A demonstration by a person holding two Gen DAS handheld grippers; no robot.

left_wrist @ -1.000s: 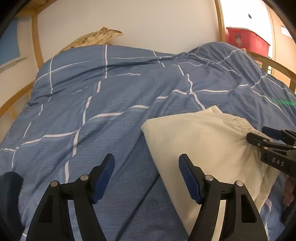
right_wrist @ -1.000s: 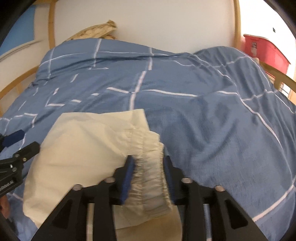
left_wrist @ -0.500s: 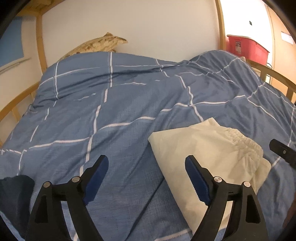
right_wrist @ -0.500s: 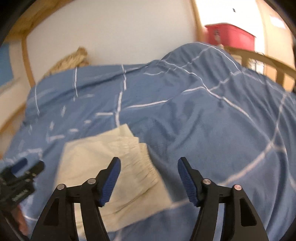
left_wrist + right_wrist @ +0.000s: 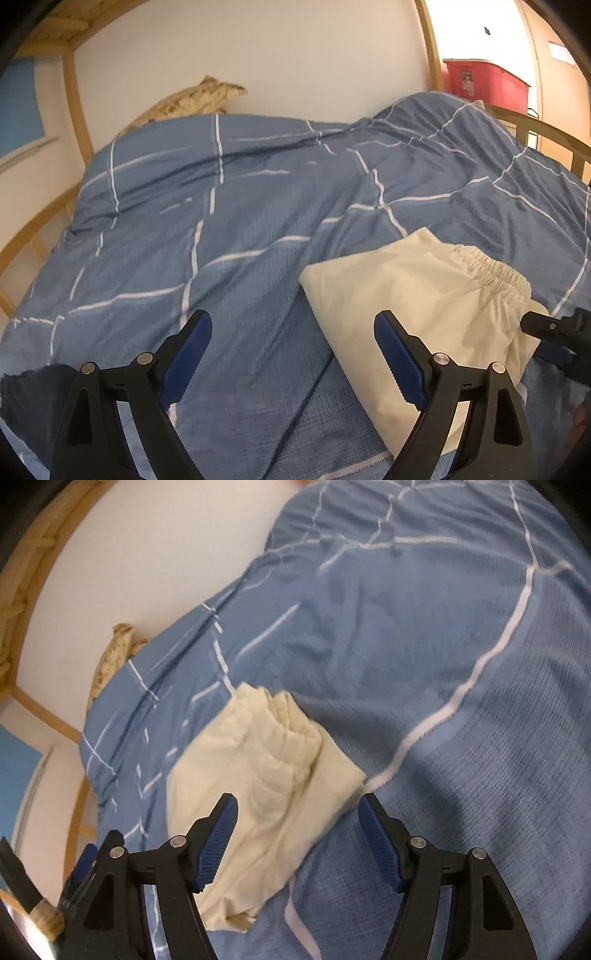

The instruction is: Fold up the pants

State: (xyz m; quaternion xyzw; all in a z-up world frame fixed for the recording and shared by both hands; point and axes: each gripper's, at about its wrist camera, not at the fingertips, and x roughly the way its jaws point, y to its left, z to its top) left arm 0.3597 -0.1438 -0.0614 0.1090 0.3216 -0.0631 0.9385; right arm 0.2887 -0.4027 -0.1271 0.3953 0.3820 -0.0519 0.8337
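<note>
The cream pants (image 5: 417, 295) lie folded into a compact rectangle on the blue checked duvet (image 5: 221, 229), elastic waistband on top at the right. My left gripper (image 5: 291, 354) is open and empty, above the duvet just left of the pants. My right gripper (image 5: 297, 834) is open and empty, held above the near edge of the pants (image 5: 266, 786); its view is tilted. Part of the right gripper shows at the right edge of the left wrist view (image 5: 554, 328).
A patterned pillow (image 5: 192, 99) leans on the white wall at the bed's head. Wooden bed rails (image 5: 554, 136) run along both sides. A red storage bin (image 5: 484, 85) stands beyond the far right. A dark garment (image 5: 29, 398) lies at the lower left.
My right gripper let go of the waistband, opened, pulled back from the pants and tilted. My left gripper stayed open and drew back slightly.
</note>
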